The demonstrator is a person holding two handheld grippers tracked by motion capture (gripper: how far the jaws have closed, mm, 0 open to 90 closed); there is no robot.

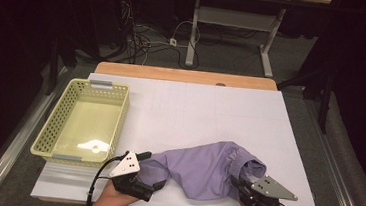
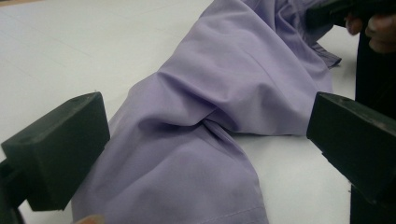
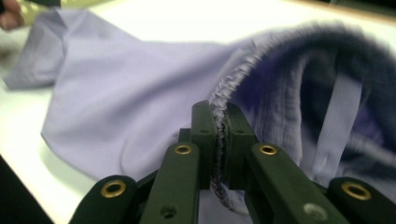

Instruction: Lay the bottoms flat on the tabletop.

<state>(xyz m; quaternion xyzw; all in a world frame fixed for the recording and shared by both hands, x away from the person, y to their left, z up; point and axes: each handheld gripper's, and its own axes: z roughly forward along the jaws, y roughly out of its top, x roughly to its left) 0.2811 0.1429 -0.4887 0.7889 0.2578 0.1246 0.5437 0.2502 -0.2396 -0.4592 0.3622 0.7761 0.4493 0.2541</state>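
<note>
A lilac garment (image 1: 205,167) with an elastic waistband lies crumpled on the white tabletop (image 1: 195,109) near the front edge. My right gripper (image 1: 237,180) is at the garment's right end; in the right gripper view it (image 3: 220,126) is shut on the gathered waistband (image 3: 233,79), which runs up between the two pads. My left gripper (image 1: 153,174) is at the garment's left end. In the left gripper view its jaws (image 2: 210,140) stand wide open on either side of the garment's flat leg end (image 2: 187,177), without pressing on it.
A pale yellow perforated basket (image 1: 121,122) sits at the left side of the table, with nothing in it. The wooden back edge (image 1: 183,75) of the table lies beyond the white sheet. Cables and desk legs (image 1: 192,33) stand on the floor behind.
</note>
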